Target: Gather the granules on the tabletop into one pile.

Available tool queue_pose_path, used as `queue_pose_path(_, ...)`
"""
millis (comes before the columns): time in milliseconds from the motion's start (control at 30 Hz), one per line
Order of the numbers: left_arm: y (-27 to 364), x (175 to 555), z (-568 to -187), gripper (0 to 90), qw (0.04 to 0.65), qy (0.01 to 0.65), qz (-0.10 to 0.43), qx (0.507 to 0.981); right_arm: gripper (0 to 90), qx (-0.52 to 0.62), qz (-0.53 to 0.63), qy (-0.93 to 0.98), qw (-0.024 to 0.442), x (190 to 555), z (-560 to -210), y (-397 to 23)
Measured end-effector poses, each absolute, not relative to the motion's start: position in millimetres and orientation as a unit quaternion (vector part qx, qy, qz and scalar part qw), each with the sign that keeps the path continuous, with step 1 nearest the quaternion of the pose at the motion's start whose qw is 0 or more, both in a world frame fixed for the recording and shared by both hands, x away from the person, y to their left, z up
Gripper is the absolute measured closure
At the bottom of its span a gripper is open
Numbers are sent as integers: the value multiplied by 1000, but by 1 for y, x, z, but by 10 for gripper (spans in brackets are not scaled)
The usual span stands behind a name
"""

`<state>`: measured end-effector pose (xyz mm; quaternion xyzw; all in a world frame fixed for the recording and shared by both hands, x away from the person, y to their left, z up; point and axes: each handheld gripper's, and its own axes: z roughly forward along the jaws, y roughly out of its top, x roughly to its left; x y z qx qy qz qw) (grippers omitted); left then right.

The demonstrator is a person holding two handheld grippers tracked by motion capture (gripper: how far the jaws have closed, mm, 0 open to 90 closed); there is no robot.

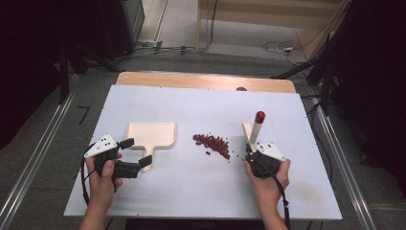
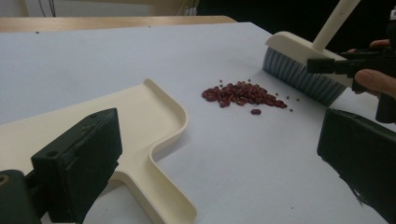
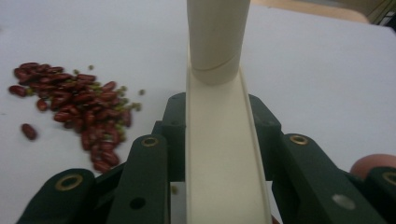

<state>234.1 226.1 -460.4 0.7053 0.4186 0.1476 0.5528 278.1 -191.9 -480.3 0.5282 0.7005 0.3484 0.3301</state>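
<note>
A cream dustpan (image 1: pixel 151 133) lies flat at the table's left, its handle (image 2: pixel 161 193) pointing toward the person. My left gripper (image 1: pixel 136 152) is open, its jaws standing wide on either side of that handle, one jaw close beside it. A pile of red beans (image 1: pixel 213 143) mixed with a few small green ones lies at mid-table. To its right a cream brush (image 1: pixel 253 132) with grey bristles (image 2: pixel 299 77) and a red-tipped handle stands bristles down on the table. My right gripper (image 1: pixel 250 149) is shut on the brush head (image 3: pixel 224 154), with the beans (image 3: pixel 79 102) to its left.
The white tabletop (image 1: pixel 287 191) has bare room at the front and right. A wooden strip (image 1: pixel 206 80) runs along its far edge. Metal rails flank the table on the floor, and cables (image 1: pixel 277 47) lie beyond it.
</note>
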Motion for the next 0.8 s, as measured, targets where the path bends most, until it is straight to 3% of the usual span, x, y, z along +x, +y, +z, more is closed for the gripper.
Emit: queue_pose_path(800,229,235,-458,3,563,417,147,699,646,548,348,692,316,297,-484,-117)
